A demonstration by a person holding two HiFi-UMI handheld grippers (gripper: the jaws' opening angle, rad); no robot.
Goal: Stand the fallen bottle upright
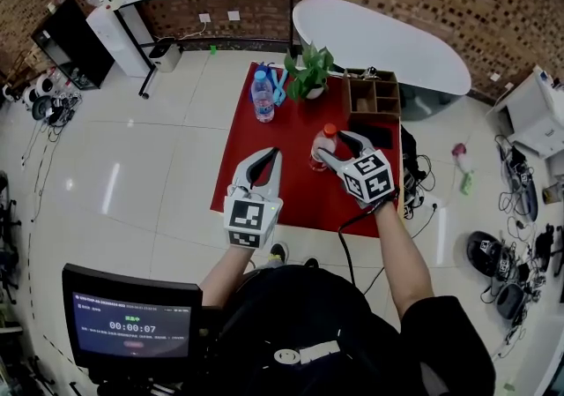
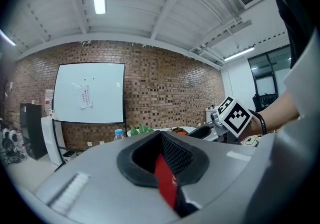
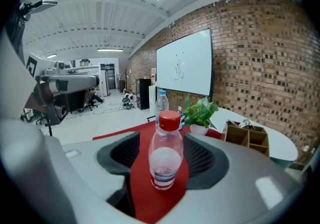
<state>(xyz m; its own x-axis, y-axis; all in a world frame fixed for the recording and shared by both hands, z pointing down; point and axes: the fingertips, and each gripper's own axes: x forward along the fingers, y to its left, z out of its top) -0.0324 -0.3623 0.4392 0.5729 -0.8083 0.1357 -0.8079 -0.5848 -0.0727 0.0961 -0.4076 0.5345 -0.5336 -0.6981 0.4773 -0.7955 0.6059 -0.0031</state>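
A clear bottle with a red cap (image 1: 323, 145) stands upright on the red cloth (image 1: 282, 183), slightly right of its middle. My right gripper (image 1: 334, 146) is open around it. In the right gripper view the bottle (image 3: 165, 155) has a gap to each pad, so neither pad touches it. My left gripper (image 1: 263, 156) hovers open over the cloth's front left part, with only red cloth showing between its jaws in the left gripper view (image 2: 162, 150).
A blue-capped bottle (image 1: 263, 96) stands at the cloth's far left. A potted plant (image 1: 308, 72) and a wooden organizer (image 1: 372, 94) stand along the far edge. Beyond them is a white oval table (image 1: 388, 41). A monitor (image 1: 132, 324) sits at my lower left.
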